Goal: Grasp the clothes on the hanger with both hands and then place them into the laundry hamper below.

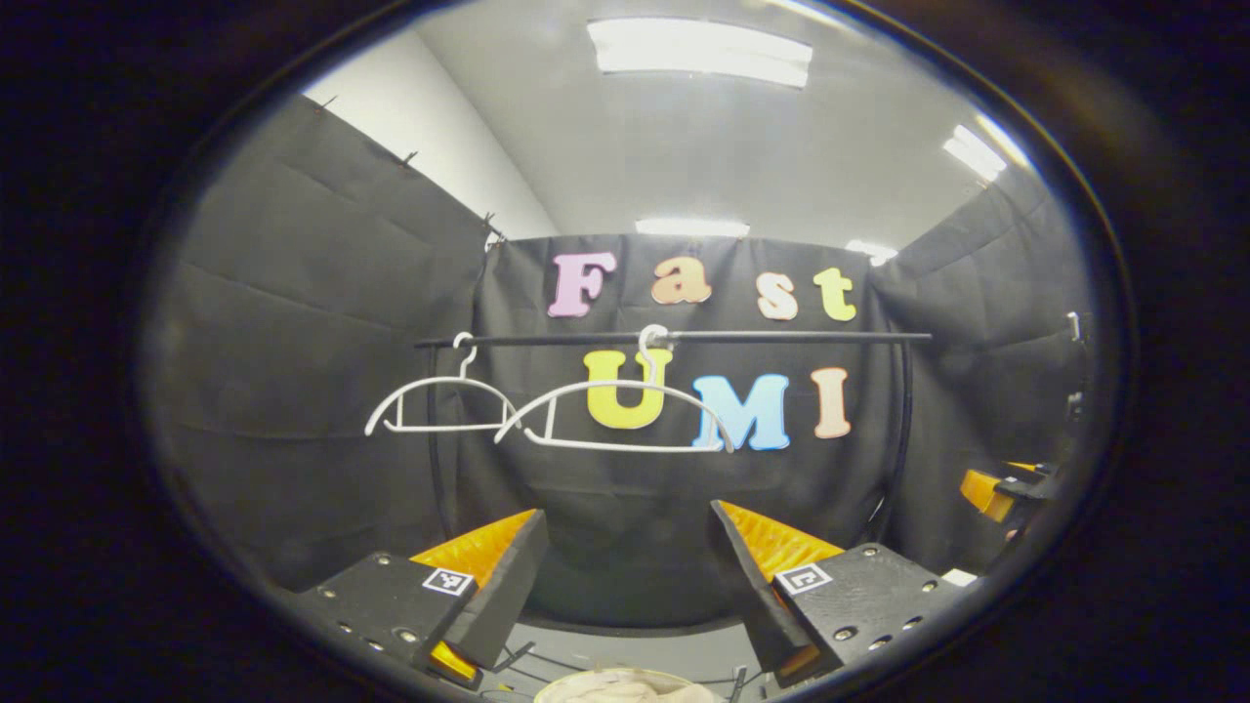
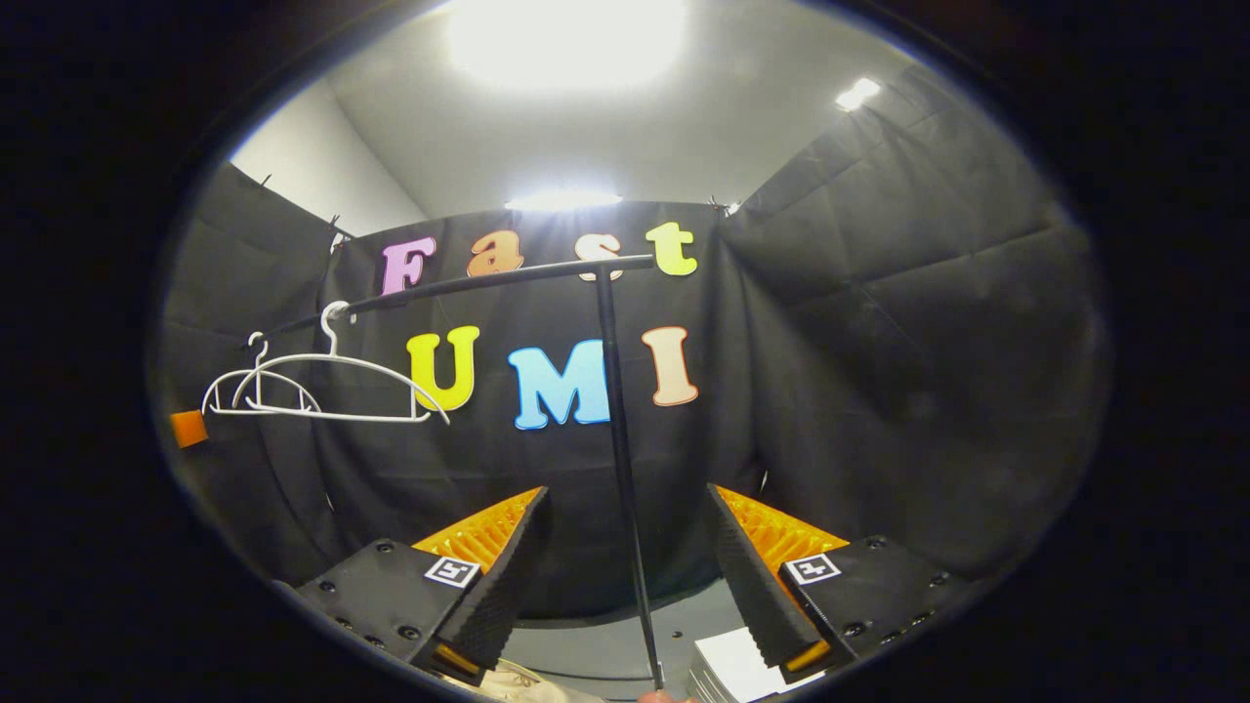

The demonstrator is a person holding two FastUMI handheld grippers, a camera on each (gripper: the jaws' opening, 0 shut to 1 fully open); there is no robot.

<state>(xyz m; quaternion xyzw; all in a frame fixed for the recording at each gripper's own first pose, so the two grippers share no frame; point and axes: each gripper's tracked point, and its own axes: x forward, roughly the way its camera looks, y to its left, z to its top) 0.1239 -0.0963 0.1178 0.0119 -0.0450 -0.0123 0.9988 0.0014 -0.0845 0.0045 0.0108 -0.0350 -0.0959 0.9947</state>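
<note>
Two white hangers hang bare on a black rail (image 1: 781,336): the nearer hanger (image 1: 610,415) and a smaller-looking one (image 1: 439,400) to its left. In the right gripper view the same hangers (image 2: 327,386) hang at the left on the rail (image 2: 488,280). A pale cloth (image 1: 625,688) lies in a round hamper at the bottom edge, and a bit of that cloth (image 2: 518,682) shows low down in the right gripper view too. My left gripper (image 1: 625,566) is open and holds nothing. My right gripper (image 2: 625,557) is open too, with the rack's upright post (image 2: 620,469) standing beyond its gap.
Black cloth walls close in the booth on three sides. The rack's curved left leg (image 1: 435,469) runs down behind the hangers. The other gripper's orange and black parts (image 1: 1006,488) sit at the far right. White sheets (image 2: 732,669) lie on the grey floor (image 2: 586,649).
</note>
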